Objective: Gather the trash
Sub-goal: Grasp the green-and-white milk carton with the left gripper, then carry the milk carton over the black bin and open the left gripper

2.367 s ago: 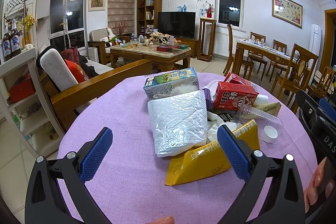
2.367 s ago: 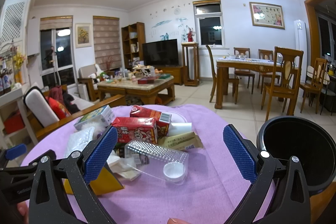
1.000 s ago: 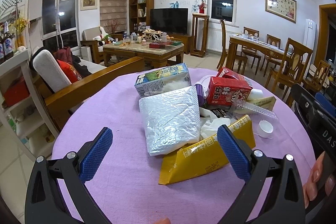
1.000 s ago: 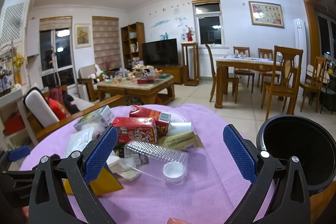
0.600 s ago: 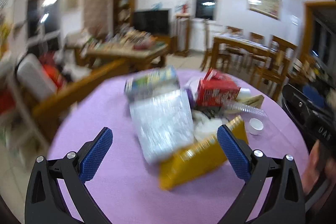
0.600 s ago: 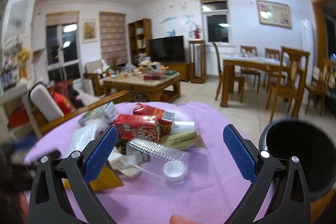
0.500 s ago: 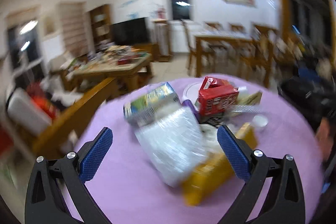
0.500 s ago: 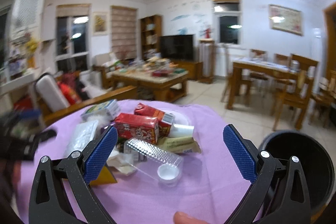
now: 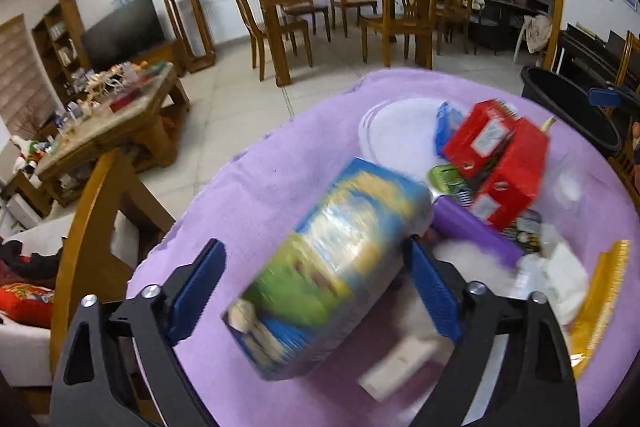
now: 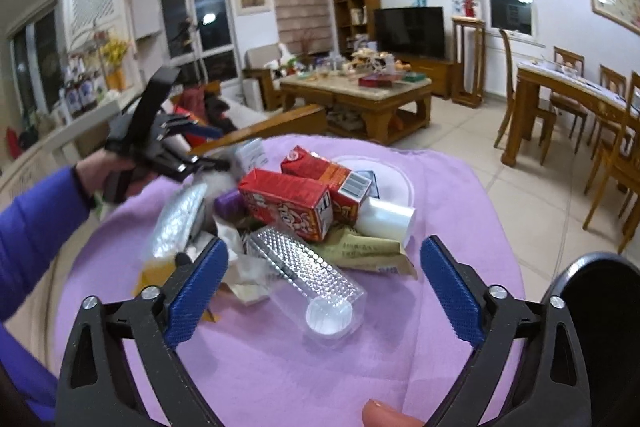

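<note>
A blue-green carton (image 9: 332, 259) lies on the purple-clothed table (image 9: 280, 179), between the closing jaws of my left gripper (image 9: 316, 287). The left pad stands clear of it, so nothing is gripped. Behind it sit two red cartons (image 9: 500, 163), a purple tube (image 9: 468, 227) and a yellow packet (image 9: 600, 303). My right gripper (image 10: 322, 293) hovers over a clear plastic tray (image 10: 308, 275) at the pile's near edge. Its jaws are closing, with the pads wide of the tray. In the right wrist view a blue-sleeved hand holds the left gripper (image 10: 200, 163) at the pile's far left.
A black bin (image 10: 600, 307) stands beside the table on the right, also seen as the black bin (image 9: 568, 115). A white plate (image 10: 384, 183) and a silver foil bag (image 10: 180, 219) lie in the pile. A wooden sofa arm (image 9: 92, 211) borders the table's left.
My left gripper swung round to the pile's far left, rolled and tilted down over the blue-green carton. My right gripper dipped toward the clear tray. Both jaws narrowed slightly.
</note>
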`<state>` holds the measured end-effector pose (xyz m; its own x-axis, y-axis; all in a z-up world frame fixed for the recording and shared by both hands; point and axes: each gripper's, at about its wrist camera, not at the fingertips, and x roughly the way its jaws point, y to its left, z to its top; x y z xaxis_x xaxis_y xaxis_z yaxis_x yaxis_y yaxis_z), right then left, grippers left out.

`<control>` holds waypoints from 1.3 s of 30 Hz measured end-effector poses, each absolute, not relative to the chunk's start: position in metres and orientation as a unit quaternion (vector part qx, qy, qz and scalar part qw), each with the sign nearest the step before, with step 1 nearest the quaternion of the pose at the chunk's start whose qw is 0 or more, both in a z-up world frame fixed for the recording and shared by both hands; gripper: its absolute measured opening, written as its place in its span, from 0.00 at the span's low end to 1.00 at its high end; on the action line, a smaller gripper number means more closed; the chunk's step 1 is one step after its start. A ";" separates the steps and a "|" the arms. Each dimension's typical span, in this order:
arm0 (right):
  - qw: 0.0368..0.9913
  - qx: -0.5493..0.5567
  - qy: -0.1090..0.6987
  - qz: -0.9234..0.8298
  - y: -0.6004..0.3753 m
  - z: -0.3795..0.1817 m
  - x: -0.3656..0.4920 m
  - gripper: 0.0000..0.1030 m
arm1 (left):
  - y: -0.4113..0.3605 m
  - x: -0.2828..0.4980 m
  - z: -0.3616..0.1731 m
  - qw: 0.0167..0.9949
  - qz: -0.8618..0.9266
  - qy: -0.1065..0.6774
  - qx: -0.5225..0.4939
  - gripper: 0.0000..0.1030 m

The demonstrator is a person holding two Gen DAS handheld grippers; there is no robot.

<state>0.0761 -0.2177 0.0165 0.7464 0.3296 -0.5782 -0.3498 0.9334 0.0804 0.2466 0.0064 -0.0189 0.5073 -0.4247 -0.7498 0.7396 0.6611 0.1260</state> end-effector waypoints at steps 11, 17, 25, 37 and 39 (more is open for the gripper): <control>0.908 -0.030 0.358 0.217 -0.207 -0.012 0.122 0.73 | 0.012 0.287 -0.040 0.818 -0.366 0.418 0.150 0.46; 0.886 -0.098 0.388 0.235 -0.175 -0.027 0.133 0.66 | 0.014 0.286 -0.038 0.820 -0.374 0.420 0.106 0.40; 0.858 -0.132 0.428 0.250 -0.148 -0.039 0.153 0.47 | 0.030 0.252 0.005 0.863 -0.348 0.359 0.076 0.39; 0.878 -0.031 0.390 0.276 -0.182 -0.005 0.116 0.35 | 0.012 0.151 0.067 0.878 -0.374 0.296 0.046 0.39; 0.886 -0.004 0.372 0.275 -0.203 0.007 0.104 0.35 | 0.000 0.135 0.072 0.876 -0.383 0.291 0.040 0.39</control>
<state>0.1036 -0.2029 0.0075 0.5711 0.4846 -0.6626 -0.4909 0.8485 0.1976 0.1353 -0.0001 0.0717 0.5370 -0.6483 -0.5397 0.6948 0.7028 -0.1529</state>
